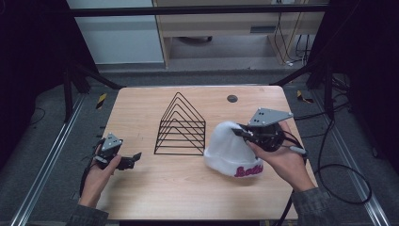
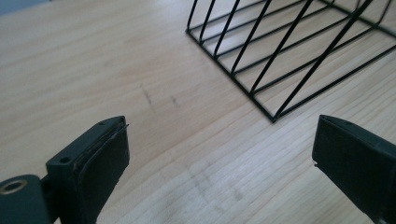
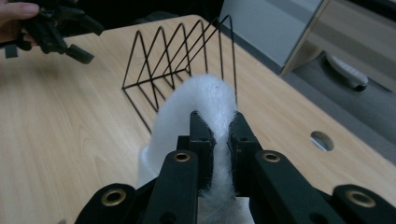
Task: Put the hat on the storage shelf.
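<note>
A white knit hat (image 1: 228, 147) with pink lettering on its brim hangs from my right gripper (image 1: 241, 132), its brim near the table at the right. In the right gripper view both jaws pinch the hat's fluffy crown (image 3: 205, 100). A black wire rack (image 1: 180, 126) of triangular hoops stands mid-table, just left of the hat. My left gripper (image 1: 133, 158) hovers low over the table's left part, jaws wide apart with nothing between them. In the left gripper view bare wood lies between the jaws, and the wire rack's corner (image 2: 273, 116) is ahead and to the right.
The wooden table (image 1: 188, 188) has a round cable hole (image 1: 232, 98) at its far right. Cables trail off the right edge onto the floor. Metal frame struts and a cabinet stand beyond the far edge.
</note>
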A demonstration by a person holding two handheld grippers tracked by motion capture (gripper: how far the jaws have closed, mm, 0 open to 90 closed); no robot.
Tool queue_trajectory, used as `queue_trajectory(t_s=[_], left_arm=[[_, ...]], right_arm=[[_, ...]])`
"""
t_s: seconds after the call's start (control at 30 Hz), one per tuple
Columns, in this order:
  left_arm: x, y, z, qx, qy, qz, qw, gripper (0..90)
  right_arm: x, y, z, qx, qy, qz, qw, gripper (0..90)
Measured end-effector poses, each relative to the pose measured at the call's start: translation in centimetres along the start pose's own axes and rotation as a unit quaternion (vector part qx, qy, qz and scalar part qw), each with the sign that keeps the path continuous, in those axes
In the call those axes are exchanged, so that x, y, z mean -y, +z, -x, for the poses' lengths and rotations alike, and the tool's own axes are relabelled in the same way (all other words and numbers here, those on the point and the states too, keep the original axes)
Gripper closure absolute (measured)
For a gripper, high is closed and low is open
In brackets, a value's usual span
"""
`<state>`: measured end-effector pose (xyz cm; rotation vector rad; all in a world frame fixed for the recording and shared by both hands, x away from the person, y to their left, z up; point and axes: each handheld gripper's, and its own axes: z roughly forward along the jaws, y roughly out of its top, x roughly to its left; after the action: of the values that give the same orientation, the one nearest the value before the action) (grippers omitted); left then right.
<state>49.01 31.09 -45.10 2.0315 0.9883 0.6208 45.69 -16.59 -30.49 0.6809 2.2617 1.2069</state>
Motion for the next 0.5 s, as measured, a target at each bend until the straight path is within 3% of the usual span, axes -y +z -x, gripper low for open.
queue_trajectory(t_s=[0.23, 0.37, 0.5], left_arm=[[-3.3, -2.5, 0.8, 0.014, 0.019, 0.022, 0.9995, 4.5], [-6.2, -3.1, 1.6, 0.015, 0.053, 0.016, 0.9983, 4.3], [-8.7, -3.5, 2.5, 0.058, 0.075, 0.029, 0.9951, 4.3]], right_arm=[[-2.2, -1.1, 1.0, 0.022, -0.014, 0.011, 0.9996, 83.6], [-4.0, -2.0, 1.5, 0.036, -0.024, 0.022, 0.9988, 83.6], [-5.5, -2.2, 2.0, 0.055, -0.026, 0.025, 0.9978, 83.6]])
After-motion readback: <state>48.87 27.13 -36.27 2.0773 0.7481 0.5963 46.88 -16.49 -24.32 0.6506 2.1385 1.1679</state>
